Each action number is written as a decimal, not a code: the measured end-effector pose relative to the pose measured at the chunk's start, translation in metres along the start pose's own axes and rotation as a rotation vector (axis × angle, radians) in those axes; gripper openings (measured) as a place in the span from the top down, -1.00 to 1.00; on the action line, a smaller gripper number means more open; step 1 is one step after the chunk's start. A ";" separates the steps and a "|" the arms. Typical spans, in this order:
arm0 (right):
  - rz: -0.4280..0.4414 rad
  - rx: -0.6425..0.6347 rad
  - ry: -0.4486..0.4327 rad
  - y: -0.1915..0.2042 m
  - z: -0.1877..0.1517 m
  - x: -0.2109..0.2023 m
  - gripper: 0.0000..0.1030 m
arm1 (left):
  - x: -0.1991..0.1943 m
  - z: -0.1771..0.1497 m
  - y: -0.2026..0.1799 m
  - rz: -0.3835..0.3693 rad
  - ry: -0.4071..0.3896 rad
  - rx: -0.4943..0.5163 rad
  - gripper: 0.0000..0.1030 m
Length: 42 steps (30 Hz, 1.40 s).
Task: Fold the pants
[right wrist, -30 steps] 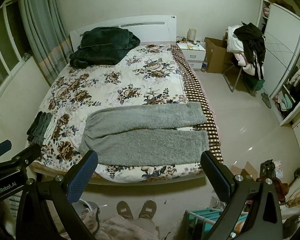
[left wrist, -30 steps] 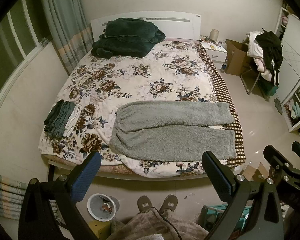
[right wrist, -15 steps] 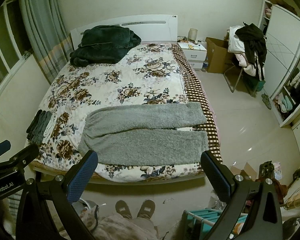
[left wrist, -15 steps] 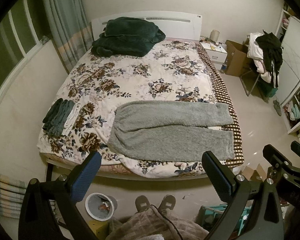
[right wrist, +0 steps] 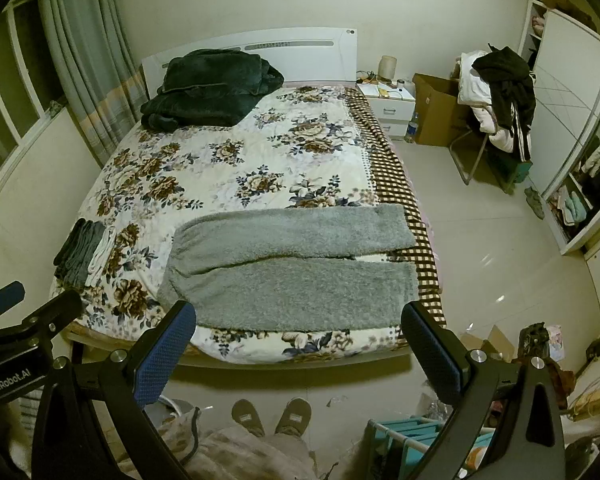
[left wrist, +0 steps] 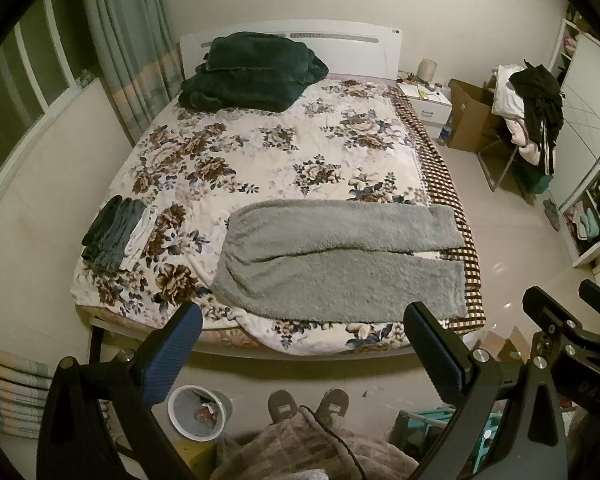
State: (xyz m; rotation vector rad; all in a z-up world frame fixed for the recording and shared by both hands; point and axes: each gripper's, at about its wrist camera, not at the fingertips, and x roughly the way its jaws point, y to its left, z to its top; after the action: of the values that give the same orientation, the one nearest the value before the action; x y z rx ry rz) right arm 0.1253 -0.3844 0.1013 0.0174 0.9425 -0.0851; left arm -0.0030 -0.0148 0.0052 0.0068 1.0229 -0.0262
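Lying flat across the foot of the floral-quilted bed point(left wrist: 260, 152), the grey fleece pants point(left wrist: 340, 256) are seen with their long axis running from 9 to 3 o'clock, waistband at the 9 o'clock end and both leg cuffs at the 3 o'clock end over the checked blanket edge point(left wrist: 466, 248). Both grippers are held well back from the bed, with the garment at 12 o'clock from each.

The left gripper point(left wrist: 300, 354) is seen with its fingers spread wide and nothing between them; the right gripper point(right wrist: 298, 354) is likewise spread and empty. The waistband is judged nearer the left gripper, the cuffs nearer the right.

In the left wrist view the right gripper's body is caught at 4 o'clock, with a waste bin point(left wrist: 198, 412) at 7 o'clock. Only the right wrist view shows the cardboard and clutter on the floor at 4 o'clock. A stack of folded dark clothes point(right wrist: 82, 254) is shown at 9 o'clock of the pants.
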 end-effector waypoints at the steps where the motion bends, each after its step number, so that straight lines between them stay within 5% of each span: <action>1: 0.001 0.001 0.000 -0.002 0.001 -0.001 -1.00 | 0.002 0.001 0.000 -0.001 0.001 0.000 -0.99; 37: 0.021 -0.003 0.005 0.024 -0.030 -0.002 -1.00 | 0.002 0.002 -0.005 -0.006 -0.006 -0.007 -0.99; 42: 0.015 0.025 -0.012 0.004 -0.017 0.013 -1.00 | 0.005 0.003 -0.014 0.042 -0.063 -0.015 -0.99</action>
State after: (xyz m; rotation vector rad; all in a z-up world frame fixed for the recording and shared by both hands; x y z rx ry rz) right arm 0.1197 -0.3803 0.0810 0.0476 0.9289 -0.0828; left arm 0.0013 -0.0286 0.0026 0.0138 0.9601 0.0191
